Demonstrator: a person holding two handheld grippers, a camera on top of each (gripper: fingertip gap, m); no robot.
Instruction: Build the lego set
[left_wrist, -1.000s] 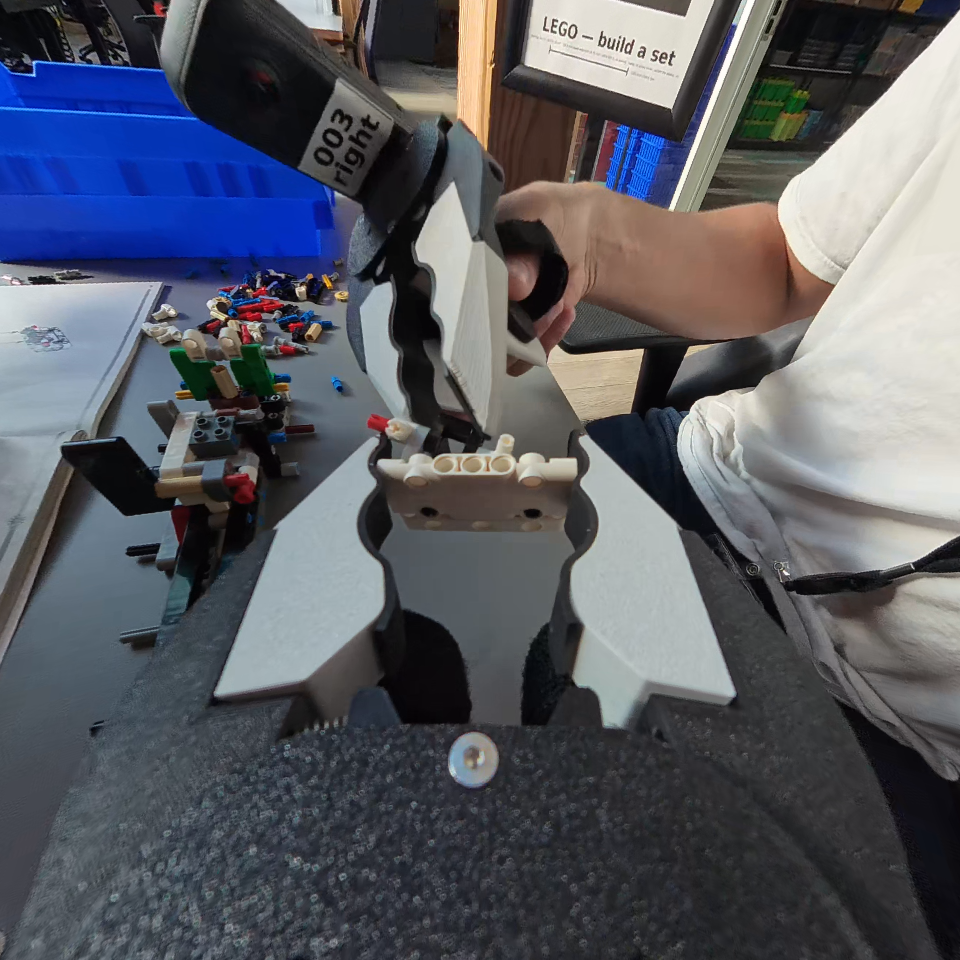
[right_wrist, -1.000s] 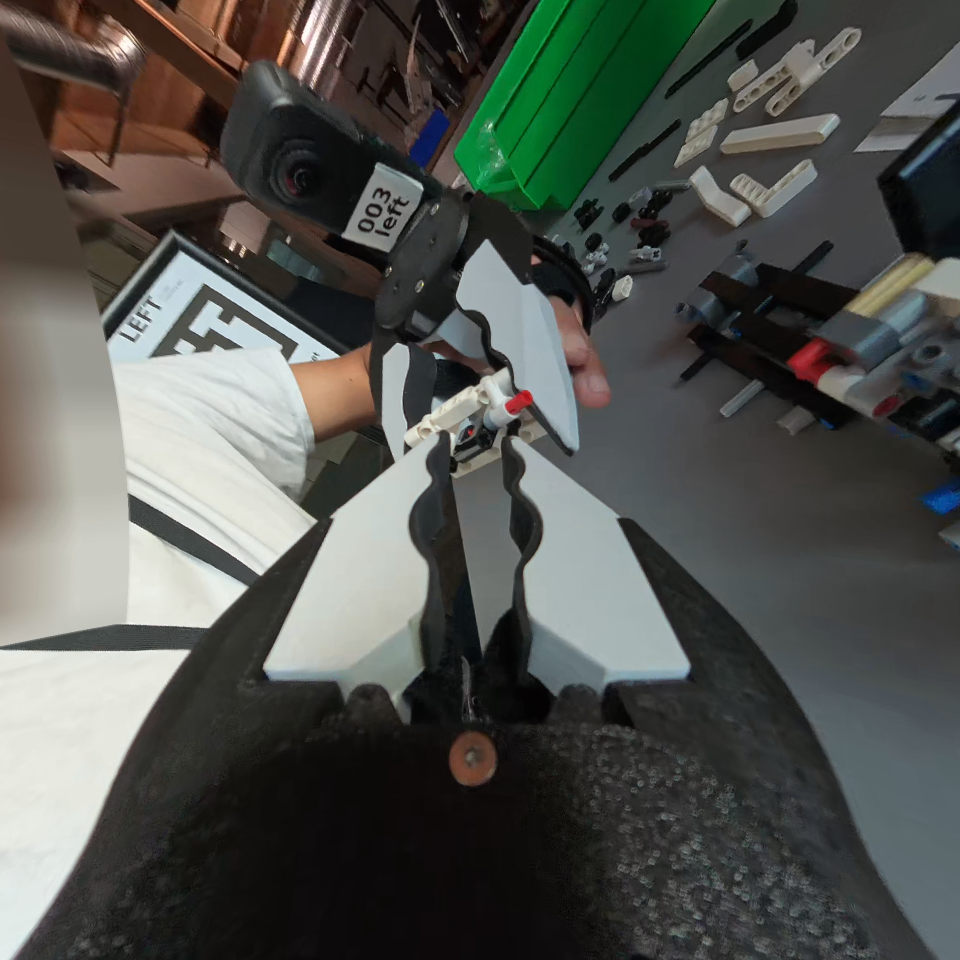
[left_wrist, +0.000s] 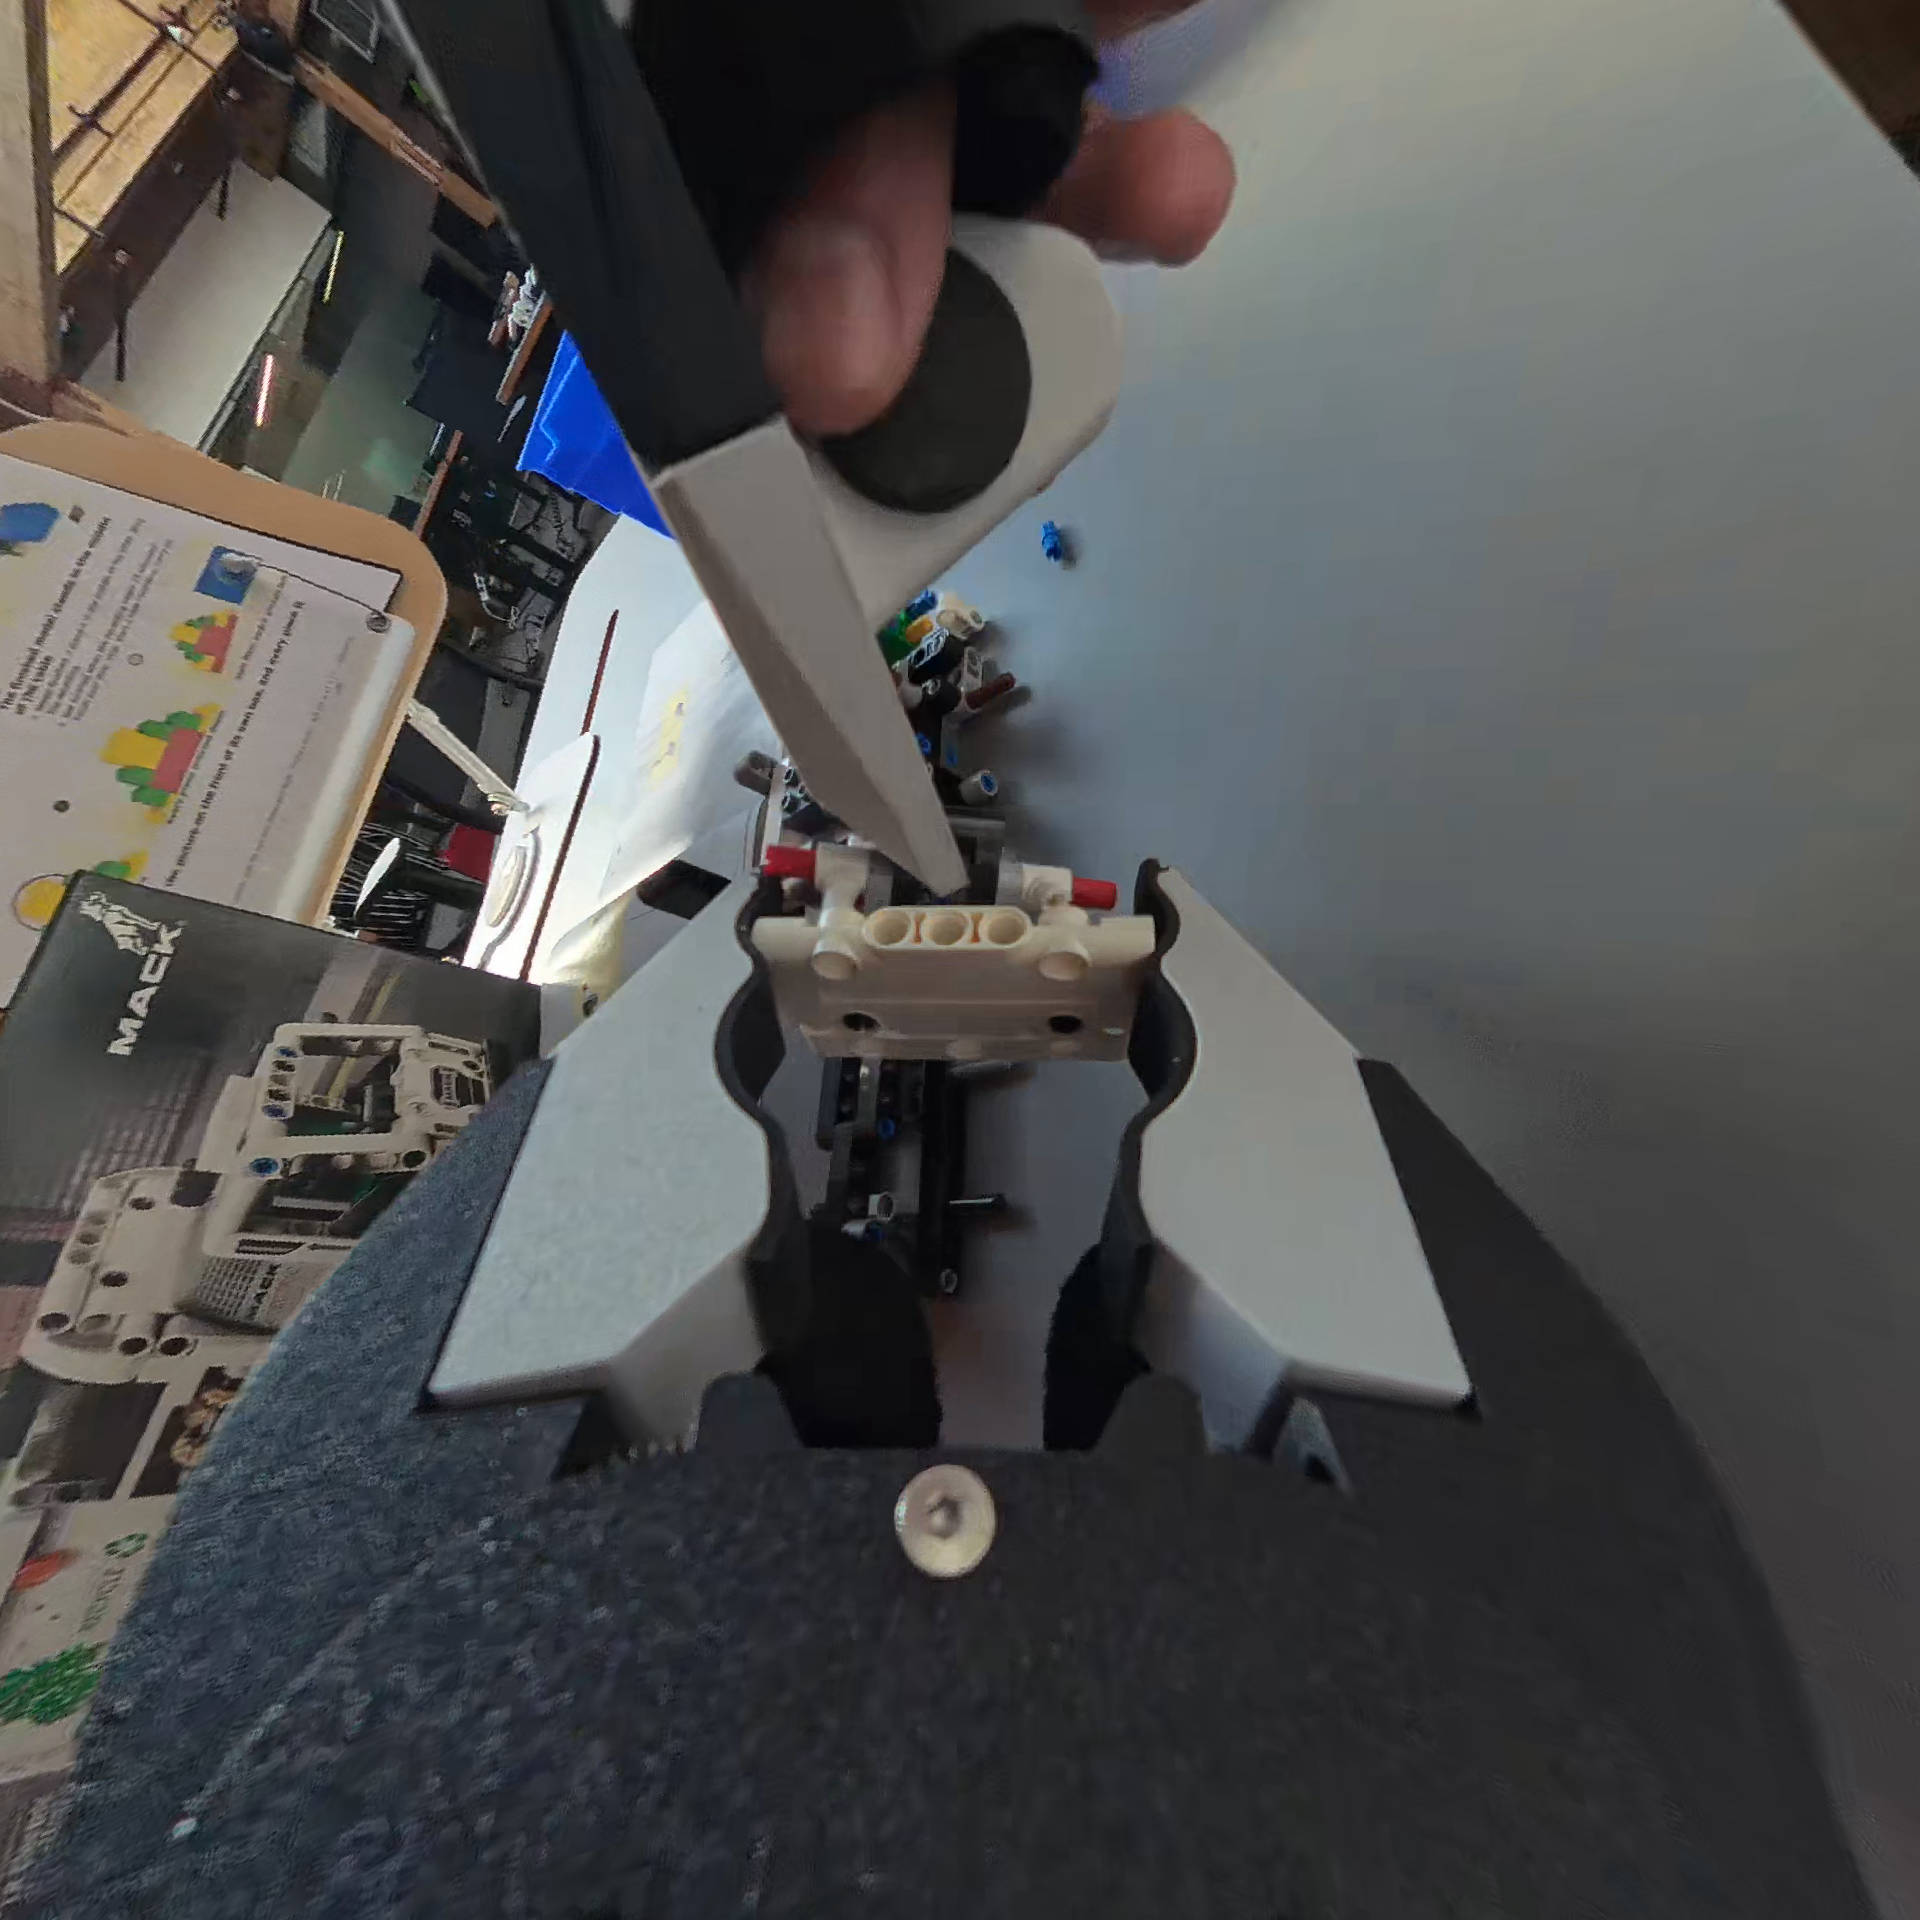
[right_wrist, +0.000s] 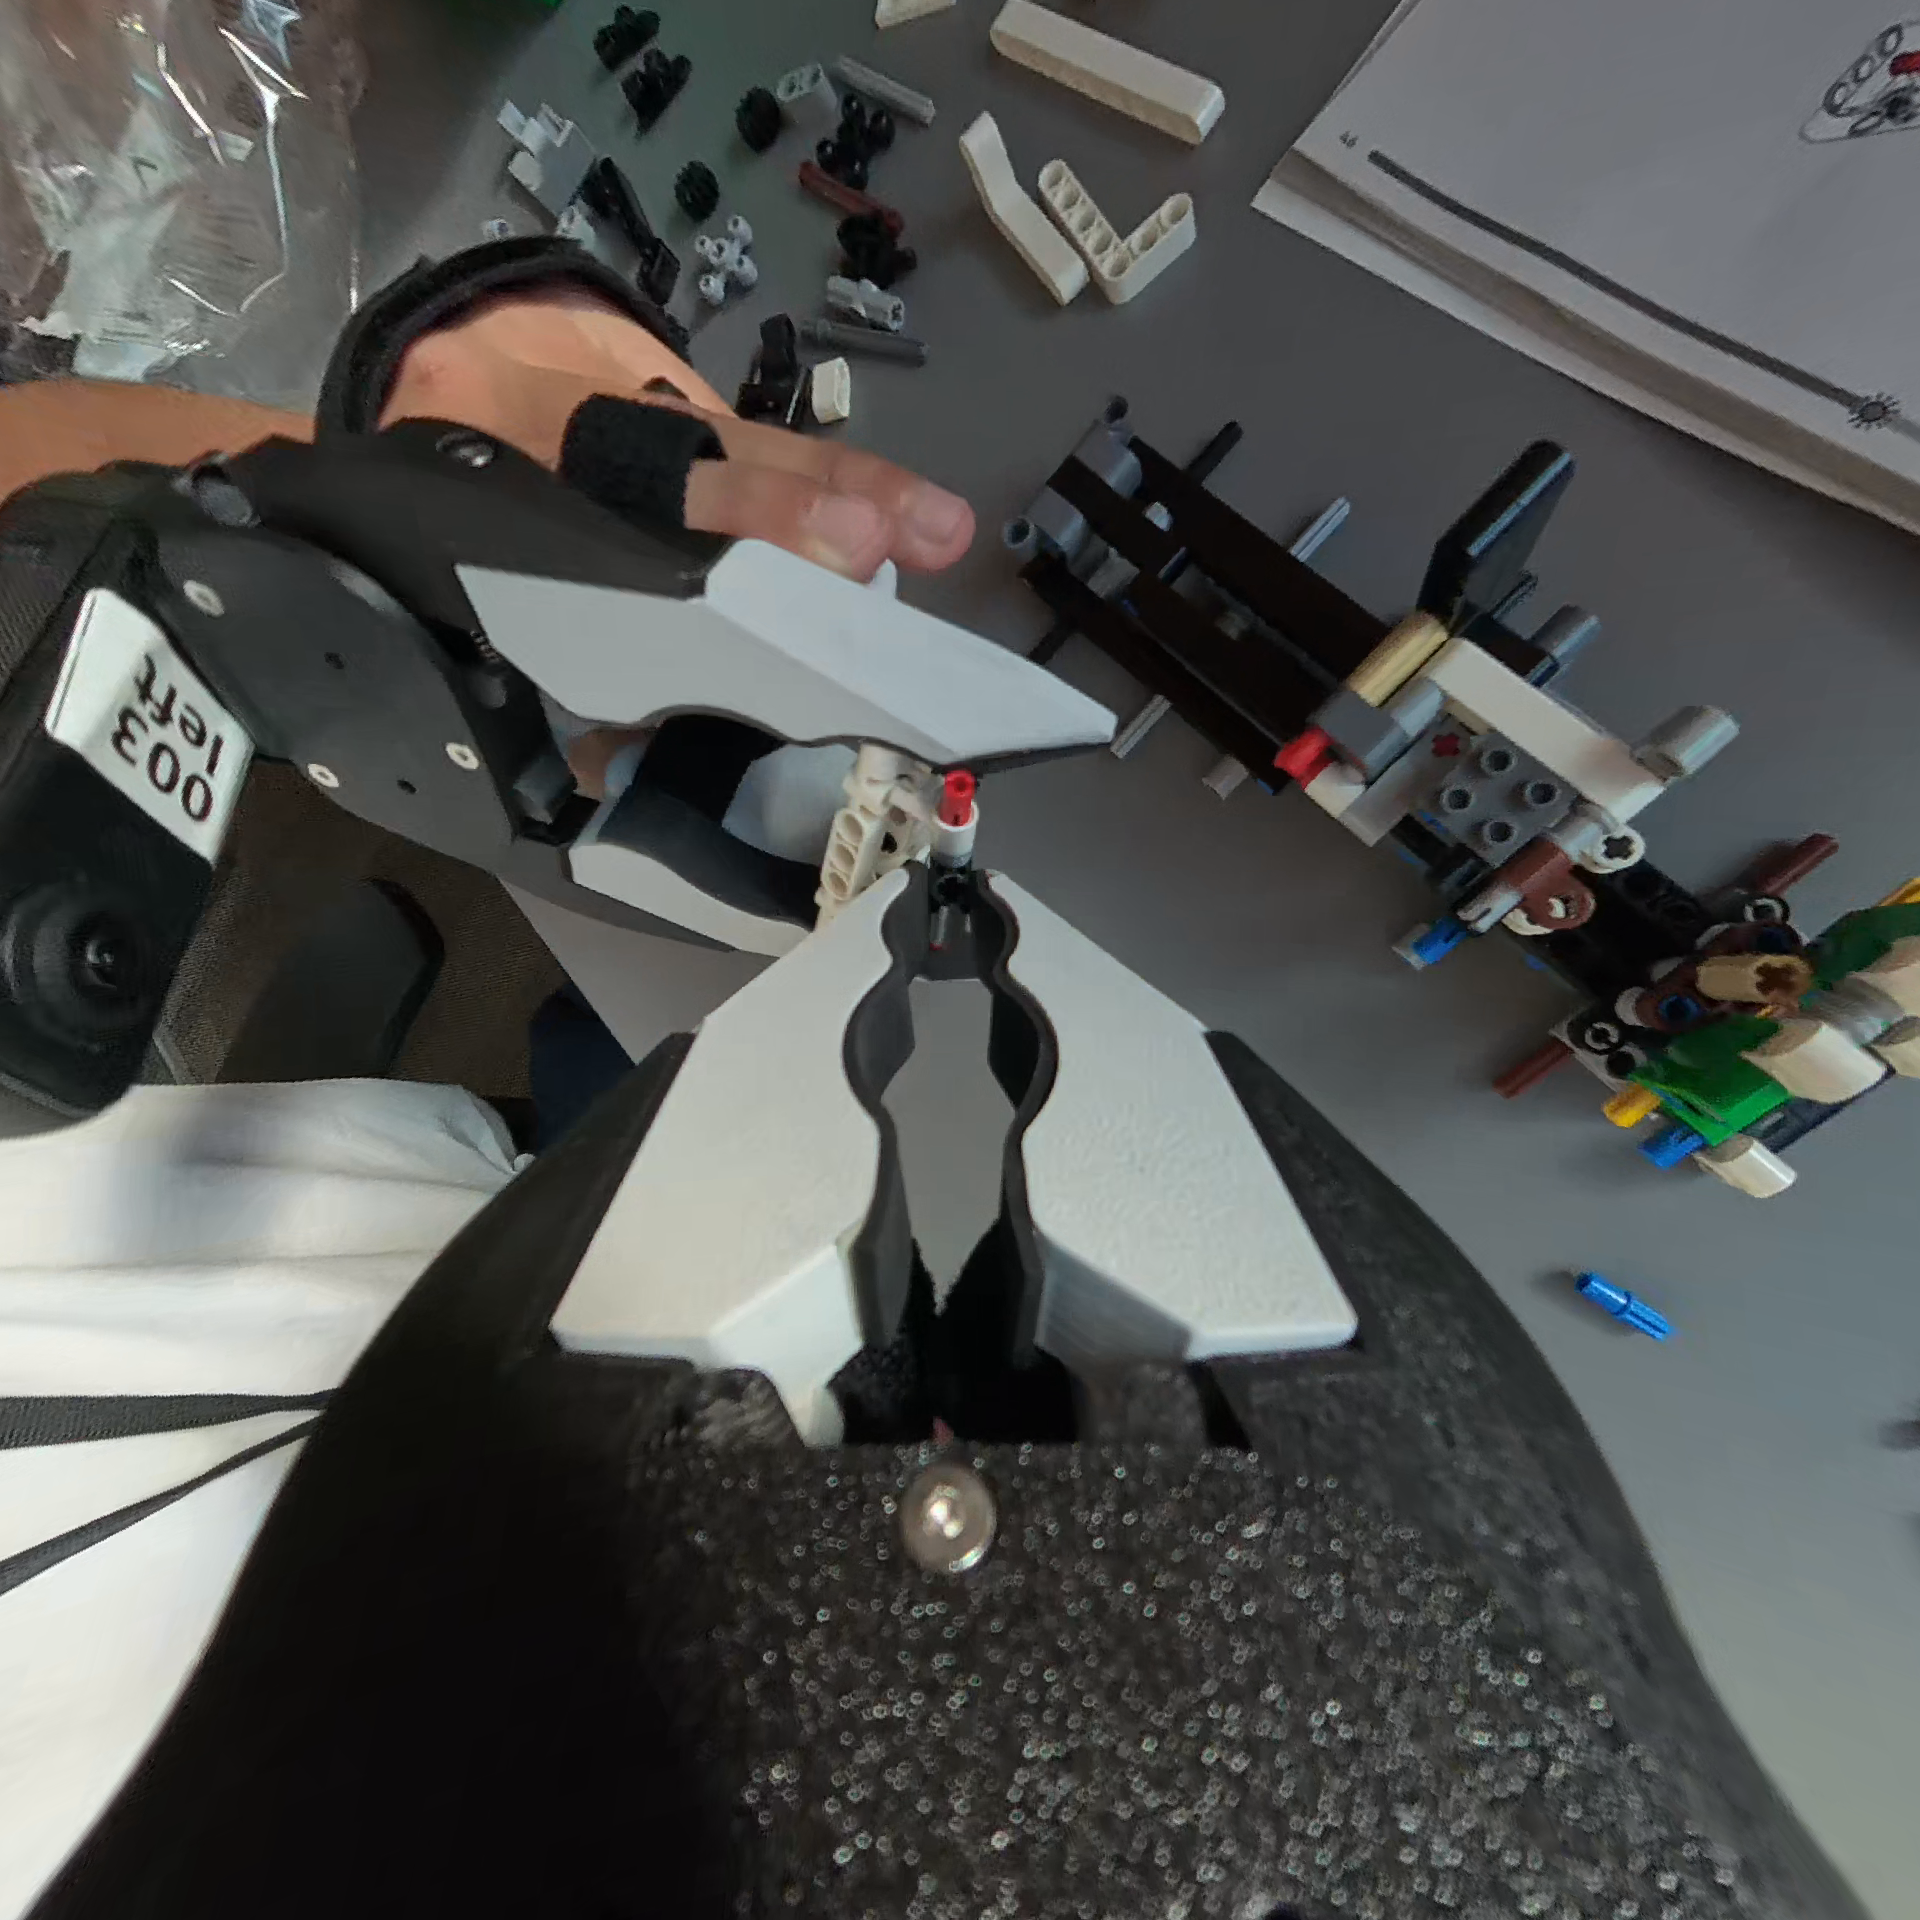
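The flat cream plastic brick piece with red pegs (left_wrist: 951, 971) sits squeezed between the left gripper's (left_wrist: 948, 940) wide jaws. The right gripper (right_wrist: 951, 902) pinches a small black pin (right_wrist: 948, 896) beside it; a hard push could pop it loose.

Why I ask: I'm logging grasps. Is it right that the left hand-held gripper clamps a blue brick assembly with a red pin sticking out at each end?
Not quite: the assembly clamped in the left hand-held gripper is white, not blue, as the left wrist view shows. A red pin does stick out at each end.
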